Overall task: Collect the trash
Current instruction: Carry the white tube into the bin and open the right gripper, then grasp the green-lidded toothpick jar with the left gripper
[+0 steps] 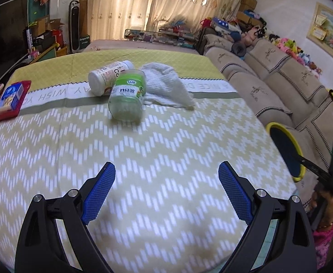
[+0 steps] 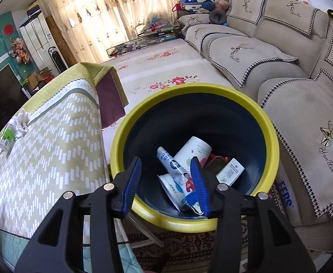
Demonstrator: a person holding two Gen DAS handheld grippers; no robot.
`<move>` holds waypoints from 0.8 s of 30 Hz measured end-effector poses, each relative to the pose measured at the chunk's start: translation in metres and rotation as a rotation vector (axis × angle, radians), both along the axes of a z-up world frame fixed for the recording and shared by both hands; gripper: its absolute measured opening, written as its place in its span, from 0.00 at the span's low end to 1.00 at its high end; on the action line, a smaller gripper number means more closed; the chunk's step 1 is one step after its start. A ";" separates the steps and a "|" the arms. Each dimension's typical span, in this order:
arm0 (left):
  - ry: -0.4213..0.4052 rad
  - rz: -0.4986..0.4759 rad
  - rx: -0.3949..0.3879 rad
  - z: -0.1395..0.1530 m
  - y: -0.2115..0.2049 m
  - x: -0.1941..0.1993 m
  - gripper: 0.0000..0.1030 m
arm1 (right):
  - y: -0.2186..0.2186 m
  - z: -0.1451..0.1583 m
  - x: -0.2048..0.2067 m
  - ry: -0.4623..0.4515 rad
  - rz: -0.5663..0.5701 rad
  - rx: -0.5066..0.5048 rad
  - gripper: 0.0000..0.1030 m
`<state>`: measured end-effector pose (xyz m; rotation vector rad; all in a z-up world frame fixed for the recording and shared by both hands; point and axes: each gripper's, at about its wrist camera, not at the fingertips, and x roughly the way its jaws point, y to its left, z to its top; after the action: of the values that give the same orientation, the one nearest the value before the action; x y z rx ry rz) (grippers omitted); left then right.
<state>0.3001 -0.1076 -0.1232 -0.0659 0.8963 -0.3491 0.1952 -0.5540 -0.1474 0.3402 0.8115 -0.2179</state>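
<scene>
right hand-held gripper [image 2: 167,182] parted above trash-filled yellow bin [image 2: 266,122]

L gripper [image 1: 167,177] pitched down, jaws wide apart, nothing btwn blue pads, R gripper [image 2: 166,174] angled down too, jaws part open, pads gripping nothing

Near the tabletop's [image 1: 143,150] far edge: white bottle [image 1: 108,75] on its side, touching a green-labelled clear jar [image 1: 126,97], also tipped over; crumpled white cloth [image 1: 166,84] just beside. Red-and-blue box [image 1: 10,99] flat at the left edge. Off the right edge, yellow-rimmed dark bin [image 2: 130,136] holding a tube [image 2: 178,173], cups and a carton.
</scene>
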 end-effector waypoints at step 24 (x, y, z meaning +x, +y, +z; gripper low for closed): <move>0.088 0.089 0.033 -0.034 0.014 0.139 0.74 | 0.008 -0.004 0.010 0.021 0.033 0.004 0.44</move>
<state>0.4394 -0.0932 -0.1575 -0.0904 0.9829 -0.2500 0.2052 -0.5461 -0.1517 0.3283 0.8382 -0.1893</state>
